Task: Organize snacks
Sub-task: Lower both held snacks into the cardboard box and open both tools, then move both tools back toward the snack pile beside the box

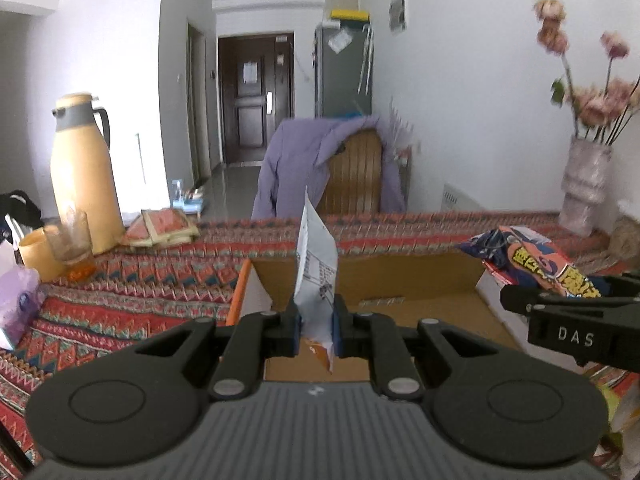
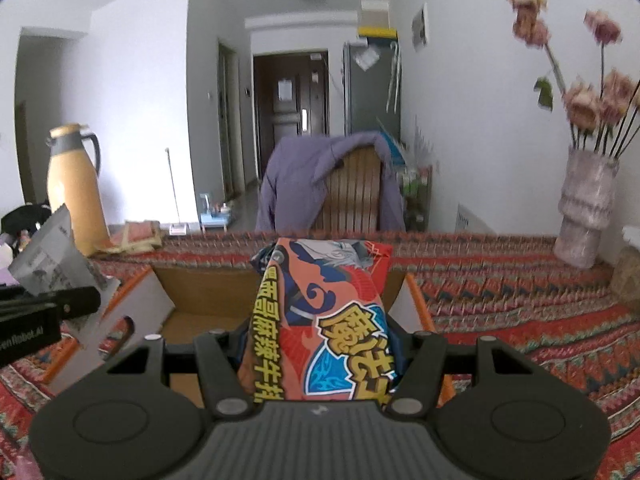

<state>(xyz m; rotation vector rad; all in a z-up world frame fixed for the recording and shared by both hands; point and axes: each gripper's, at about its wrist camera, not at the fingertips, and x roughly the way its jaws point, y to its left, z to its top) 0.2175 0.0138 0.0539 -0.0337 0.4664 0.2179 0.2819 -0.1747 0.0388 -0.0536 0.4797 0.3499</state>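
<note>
My left gripper (image 1: 316, 326) is shut on a thin white snack packet (image 1: 316, 268) that stands upright between its jaws, above an open cardboard box (image 1: 424, 276). My right gripper (image 2: 320, 344) is shut on a thick orange and blue snack bag (image 2: 332, 312) with yellow lettering. That bag hangs over the same box (image 2: 200, 284). In the left wrist view the orange bag (image 1: 536, 260) and the right gripper show at the right edge. In the right wrist view the white packet (image 2: 56, 256) and the left gripper show at the left edge.
A patterned red cloth (image 1: 140, 276) covers the table. A tan thermos jug (image 1: 84, 176), cups (image 1: 72, 240) and a flat snack pack (image 1: 160, 228) stand at the left. A vase of pink flowers (image 1: 584, 184) stands at the right. A chair with a purple jacket (image 1: 304, 164) is behind the table.
</note>
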